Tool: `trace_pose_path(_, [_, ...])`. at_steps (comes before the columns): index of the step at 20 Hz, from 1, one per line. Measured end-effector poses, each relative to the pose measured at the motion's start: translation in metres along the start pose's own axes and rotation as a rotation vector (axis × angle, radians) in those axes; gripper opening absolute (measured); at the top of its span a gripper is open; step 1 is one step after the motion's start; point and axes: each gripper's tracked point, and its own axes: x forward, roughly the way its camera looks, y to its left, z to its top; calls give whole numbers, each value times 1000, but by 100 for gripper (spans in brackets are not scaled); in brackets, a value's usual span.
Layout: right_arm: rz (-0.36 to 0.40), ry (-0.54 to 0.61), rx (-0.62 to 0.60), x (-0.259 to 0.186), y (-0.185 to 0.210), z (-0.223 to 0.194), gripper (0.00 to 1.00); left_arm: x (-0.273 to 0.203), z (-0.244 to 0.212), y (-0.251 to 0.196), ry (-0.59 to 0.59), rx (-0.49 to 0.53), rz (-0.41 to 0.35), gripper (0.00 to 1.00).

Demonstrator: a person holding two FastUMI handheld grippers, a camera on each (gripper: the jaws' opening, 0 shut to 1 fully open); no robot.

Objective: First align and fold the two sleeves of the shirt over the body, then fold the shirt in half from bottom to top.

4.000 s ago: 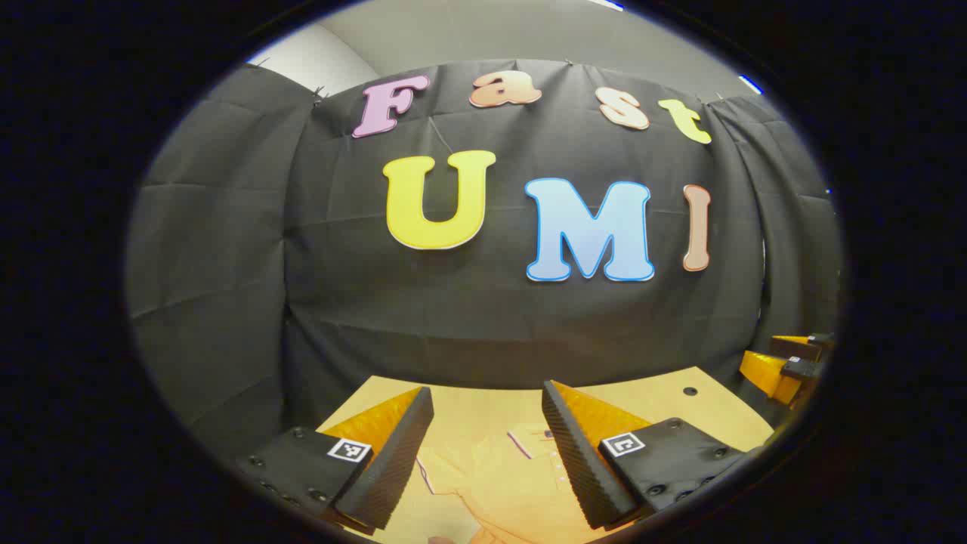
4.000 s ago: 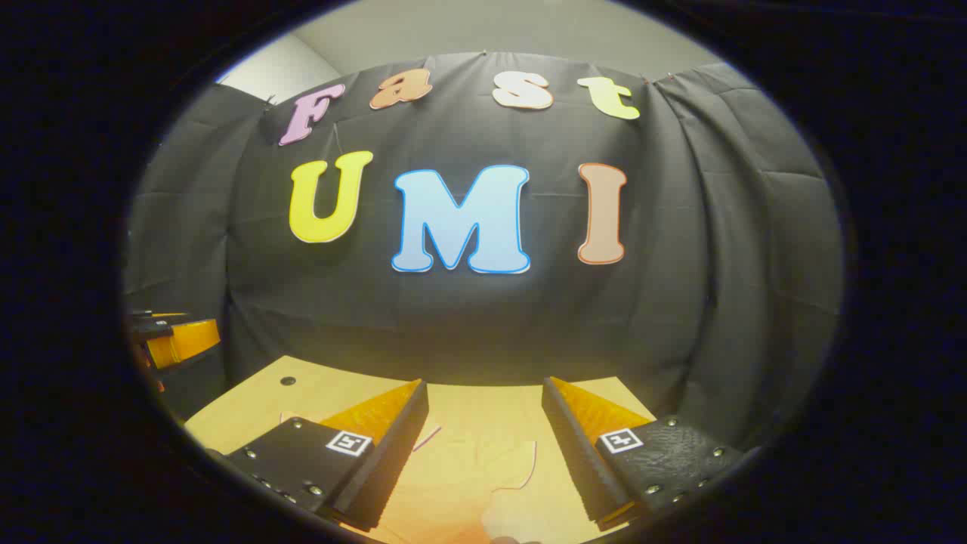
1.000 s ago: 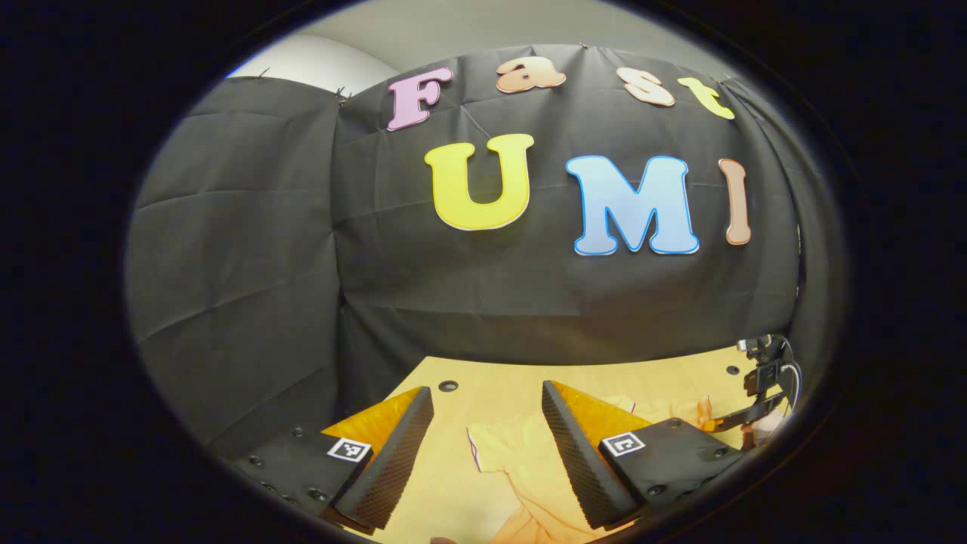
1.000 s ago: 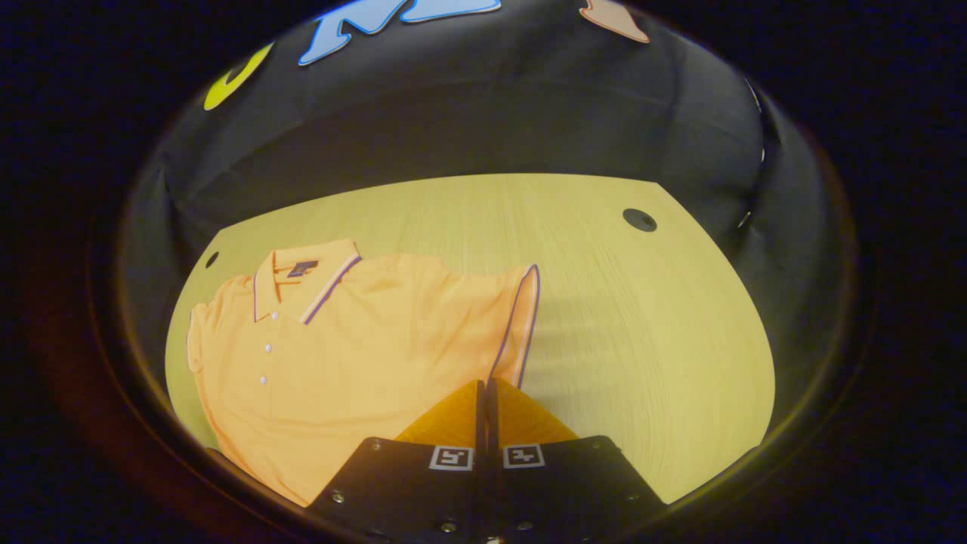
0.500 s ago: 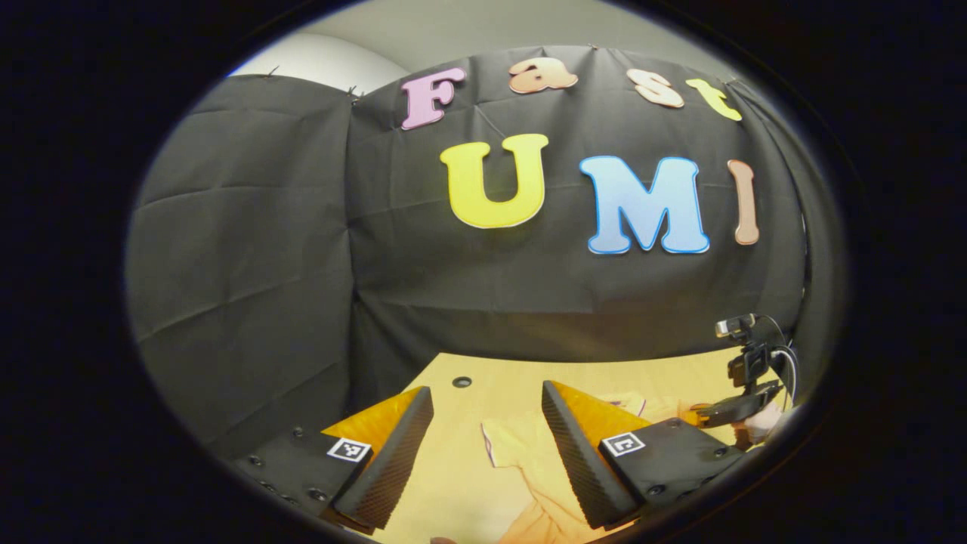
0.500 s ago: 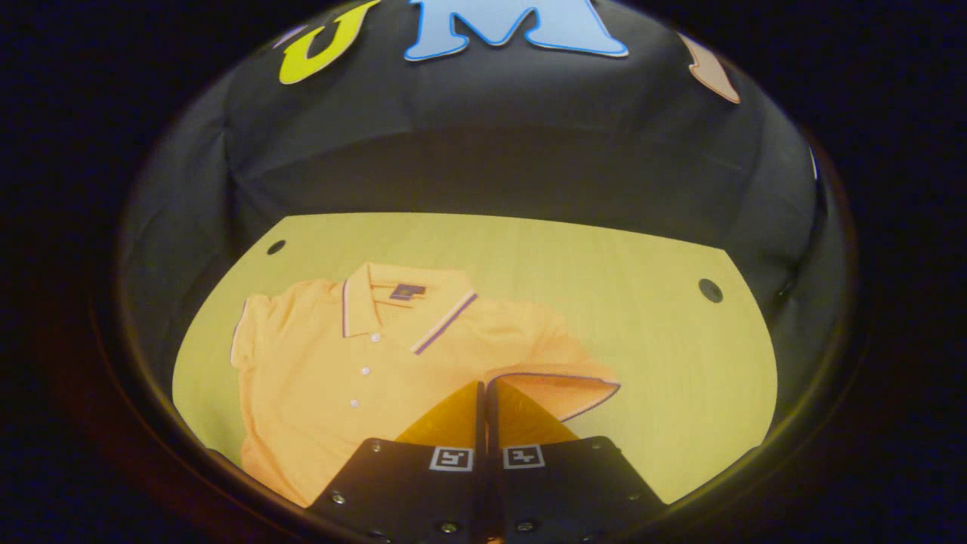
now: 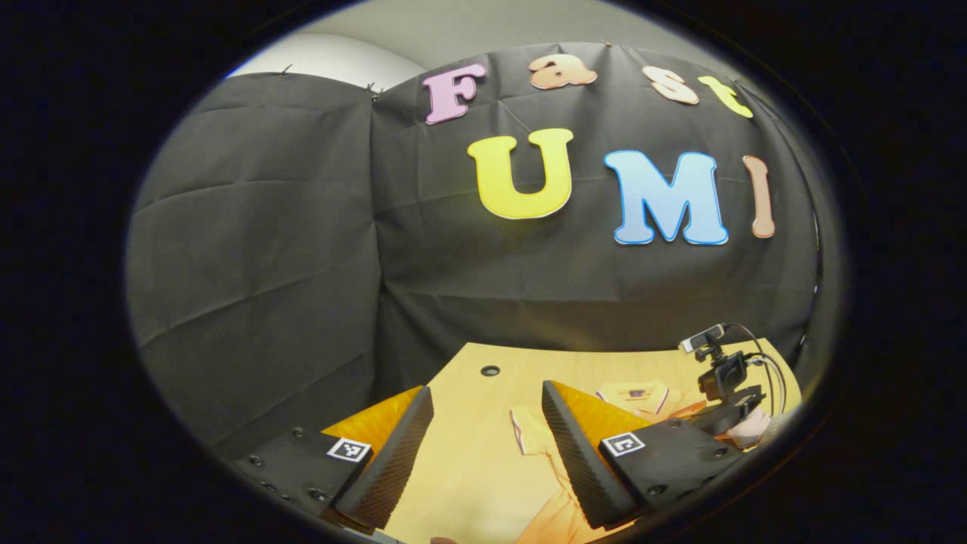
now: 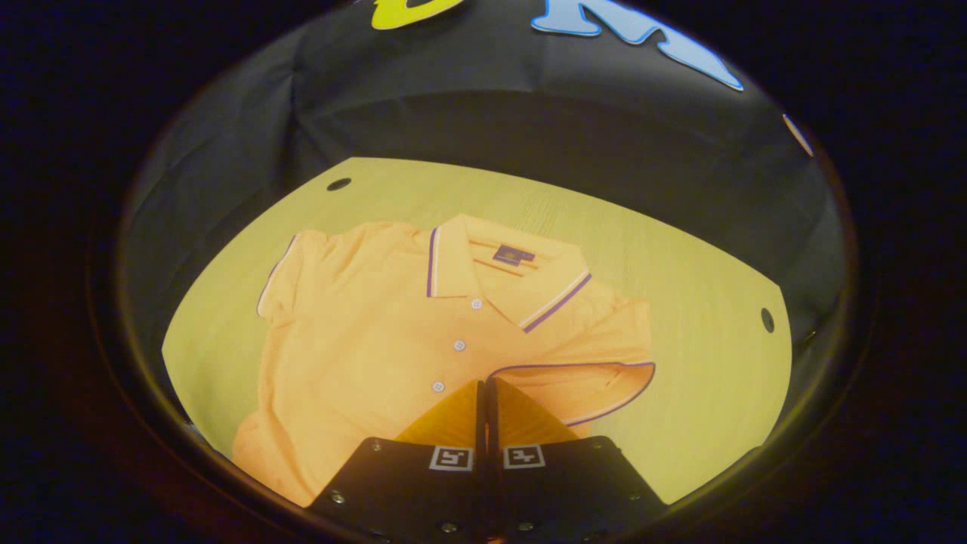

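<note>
- The orange shirt [image 8: 393,332] lies face up on the table [image 8: 702,355], collar toward the booth wall, buttons down its middle.
- The right tongs [image 8: 483,393] sit over the shirt's near right part, fingers pressed together on the purple-trimmed sleeve [image 8: 582,385], which is drawn in over the shirt's body.
- The left tongs [image 7: 483,431] are wide open and hold nothing, hovering off the shirt's [image 7: 544,446] left side; the other sleeve [image 7: 523,429] lies flat between their fingers.
- In the left gripper view, the right tongs' body stands over the shirt's far side.
</note>
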Motion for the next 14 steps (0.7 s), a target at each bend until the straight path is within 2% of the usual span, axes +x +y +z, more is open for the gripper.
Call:
trace_pose_path(1, [9, 18, -4, 2, 3, -4, 2, 0, -1, 2, 3, -1, 1, 98])
trace_pose_path(2, [13, 26, -5, 0, 6, -5, 10, -1, -3, 3, 6, -2, 0, 98])
trace_pose_path(4, [6, 13, -5, 0, 5, -2, 14, 1, -6, 3, 11, -1, -9, 98])
trace_pose_path(5, [-2, 6, -4, -3, 4, -1, 27, 2, -7, 2, 14, 0, -15, 98])
trace_pose_path(6, [-13, -3, -3, -7, 0, 2, 35, 5, -11, 0, 18, 0, -26, 98])
trace_pose_path(14, [-54, -115, 43, -62, -16, 21, 35, 58, -49, -27, 82, 6, -124, 98])
